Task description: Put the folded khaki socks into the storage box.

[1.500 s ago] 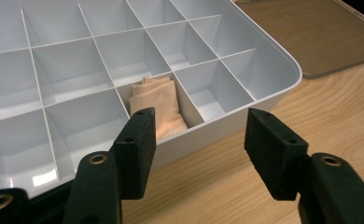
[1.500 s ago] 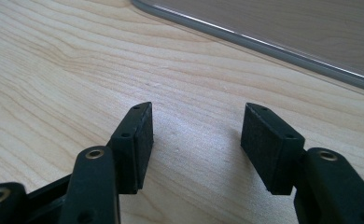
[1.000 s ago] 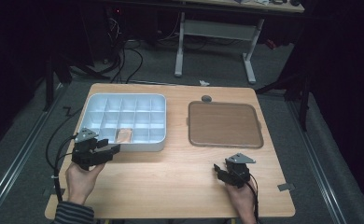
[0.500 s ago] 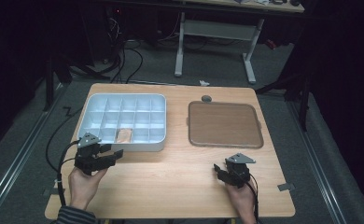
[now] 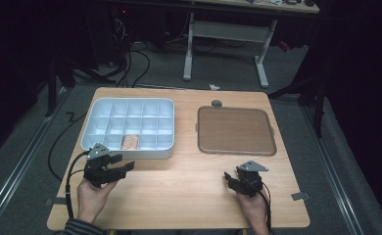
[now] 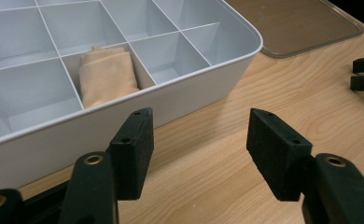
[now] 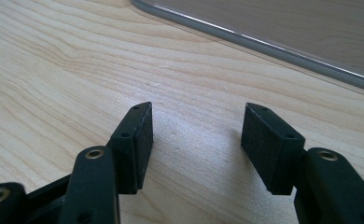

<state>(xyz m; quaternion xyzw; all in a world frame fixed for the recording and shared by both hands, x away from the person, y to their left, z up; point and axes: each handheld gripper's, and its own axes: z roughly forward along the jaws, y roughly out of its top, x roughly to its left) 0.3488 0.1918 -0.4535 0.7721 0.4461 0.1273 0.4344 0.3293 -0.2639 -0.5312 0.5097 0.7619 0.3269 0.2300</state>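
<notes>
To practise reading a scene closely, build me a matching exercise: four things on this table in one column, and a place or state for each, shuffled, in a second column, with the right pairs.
Things:
1. folded tan cloth
2. brown lid
3. left gripper
4. compartment tray

Places or states:
A. lies flat on the table's right half
B. lies in a compartment of the front row
C. sits on the table's left half, white, split into many cells
D. fingers apart, nothing between them, just in front of the tray

Pairs: 1-B, 2-A, 3-D, 4-C
</notes>
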